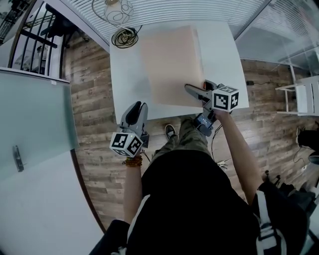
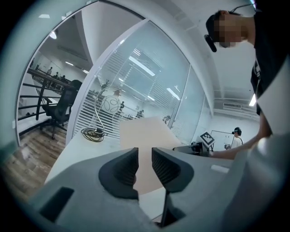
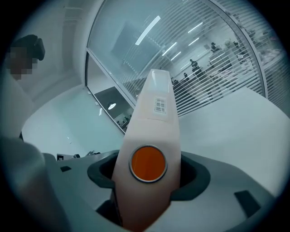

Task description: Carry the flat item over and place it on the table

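A flat pale-pink item lies on the white table, reaching almost to the near edge. My right gripper is shut on its near right corner. In the right gripper view the item runs edge-on between the pads, with an orange round button facing the camera. My left gripper hangs just off the table's near edge, left of the item and apart from it. Its jaws stand a narrow gap apart with nothing in them; the item shows beyond.
A coiled black cable and a wire-globe lamp sit at the table's far left corner. Behind them is a glass wall with blinds. A glass door stands at the left, a white rack at the right, over wooden floor.
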`<move>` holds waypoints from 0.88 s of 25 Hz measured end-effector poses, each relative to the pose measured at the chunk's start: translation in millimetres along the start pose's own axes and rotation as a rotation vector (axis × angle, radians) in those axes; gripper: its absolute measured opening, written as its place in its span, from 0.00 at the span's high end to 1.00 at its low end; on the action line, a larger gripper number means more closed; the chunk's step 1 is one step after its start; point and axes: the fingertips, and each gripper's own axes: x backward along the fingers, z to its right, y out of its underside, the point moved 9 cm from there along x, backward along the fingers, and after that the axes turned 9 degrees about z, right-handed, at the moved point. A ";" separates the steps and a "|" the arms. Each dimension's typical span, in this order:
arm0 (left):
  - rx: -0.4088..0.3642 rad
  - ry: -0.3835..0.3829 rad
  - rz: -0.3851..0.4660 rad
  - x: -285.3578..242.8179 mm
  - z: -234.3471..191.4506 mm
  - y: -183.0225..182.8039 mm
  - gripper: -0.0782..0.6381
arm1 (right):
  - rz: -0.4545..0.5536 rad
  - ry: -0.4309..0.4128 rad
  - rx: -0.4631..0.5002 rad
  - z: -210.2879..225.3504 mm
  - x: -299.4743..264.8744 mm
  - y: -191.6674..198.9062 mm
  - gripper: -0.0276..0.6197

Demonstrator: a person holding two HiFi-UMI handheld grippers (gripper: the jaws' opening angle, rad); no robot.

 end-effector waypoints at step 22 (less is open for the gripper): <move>0.026 -0.037 -0.037 -21.5 -8.9 8.8 0.76 | -0.148 0.047 -0.266 61.8 -48.4 26.2 0.50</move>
